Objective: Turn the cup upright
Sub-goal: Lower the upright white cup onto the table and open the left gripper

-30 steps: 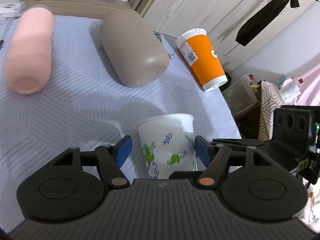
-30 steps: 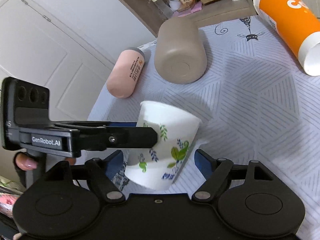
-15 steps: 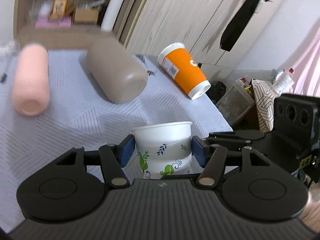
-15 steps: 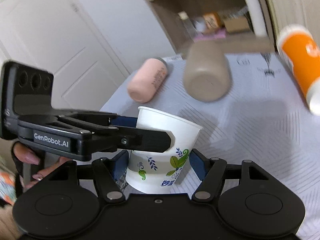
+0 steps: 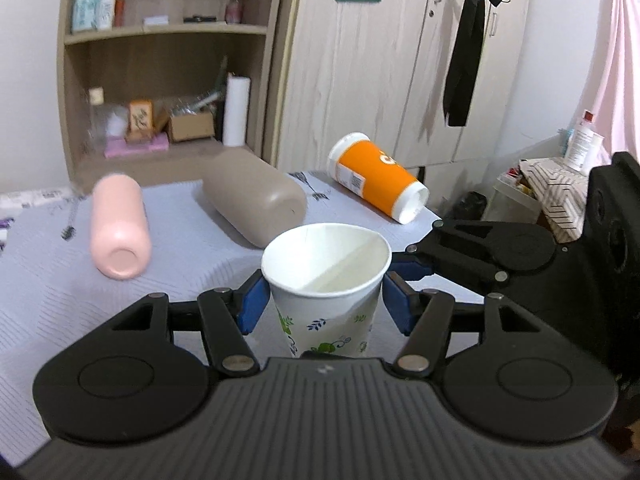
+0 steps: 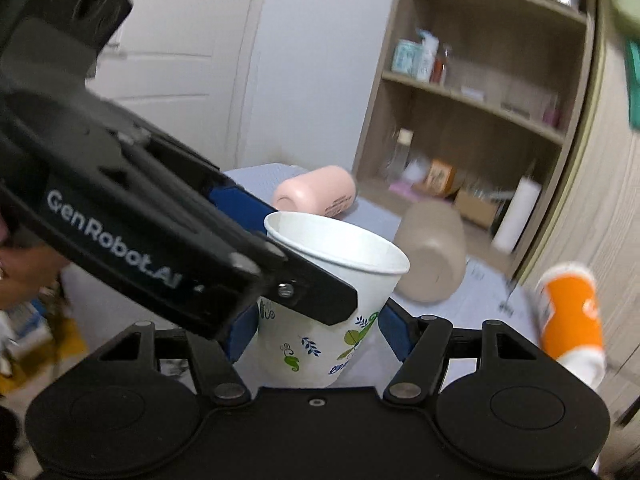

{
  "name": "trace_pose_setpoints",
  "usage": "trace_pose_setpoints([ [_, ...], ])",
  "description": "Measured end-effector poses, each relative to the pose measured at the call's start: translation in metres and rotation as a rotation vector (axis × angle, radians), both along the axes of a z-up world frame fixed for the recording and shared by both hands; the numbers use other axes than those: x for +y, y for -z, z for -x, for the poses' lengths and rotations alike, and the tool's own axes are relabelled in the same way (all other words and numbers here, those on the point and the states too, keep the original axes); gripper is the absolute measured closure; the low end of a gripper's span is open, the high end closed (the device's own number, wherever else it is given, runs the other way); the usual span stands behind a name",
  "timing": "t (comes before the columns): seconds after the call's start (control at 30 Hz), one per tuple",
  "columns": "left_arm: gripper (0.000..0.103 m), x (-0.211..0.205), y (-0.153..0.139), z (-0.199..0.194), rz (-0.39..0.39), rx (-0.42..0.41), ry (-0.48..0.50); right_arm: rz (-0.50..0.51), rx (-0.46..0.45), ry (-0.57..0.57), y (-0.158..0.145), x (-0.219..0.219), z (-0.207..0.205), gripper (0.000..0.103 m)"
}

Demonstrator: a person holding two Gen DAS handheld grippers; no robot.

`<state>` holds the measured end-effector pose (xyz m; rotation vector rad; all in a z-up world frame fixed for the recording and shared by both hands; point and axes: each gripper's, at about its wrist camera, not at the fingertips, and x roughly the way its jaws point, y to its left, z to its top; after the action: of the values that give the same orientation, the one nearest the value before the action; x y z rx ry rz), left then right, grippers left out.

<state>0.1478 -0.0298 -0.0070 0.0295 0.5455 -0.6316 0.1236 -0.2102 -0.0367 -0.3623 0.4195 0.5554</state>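
A white paper cup with green and blue leaf prints is held mouth-up above the table, and its empty inside shows. My left gripper has its blue pads against both sides of the cup. My right gripper also closes on the cup from the other side, crossing the left one. In the left wrist view the right gripper's body reaches in from the right. In the right wrist view the left gripper's black body covers the cup's left side.
On the pale patterned tablecloth lie a pink bottle, a taupe bottle and an orange cup, all on their sides. A wooden shelf and wardrobe doors stand behind. Clutter sits beyond the table's right edge.
Both grippers have turned together with the cup: it went from bottom-up, through tilted, to mouth-up. Both views swung up from the tabletop toward the shelf.
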Motion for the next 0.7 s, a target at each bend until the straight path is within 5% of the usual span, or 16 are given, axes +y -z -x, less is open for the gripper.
trace_pose_setpoints([
  [0.4, 0.042, -0.006, 0.014, -0.040, 0.017, -0.051, -0.017, 0.110, -0.142, 0.090, 0.016, 0.021, -0.039, 0.032],
  [0.7, 0.043, -0.014, 0.024, -0.047, 0.023, -0.032, 0.001, 0.034, -0.054, 0.116, 0.020, 0.009, -0.049, 0.032],
])
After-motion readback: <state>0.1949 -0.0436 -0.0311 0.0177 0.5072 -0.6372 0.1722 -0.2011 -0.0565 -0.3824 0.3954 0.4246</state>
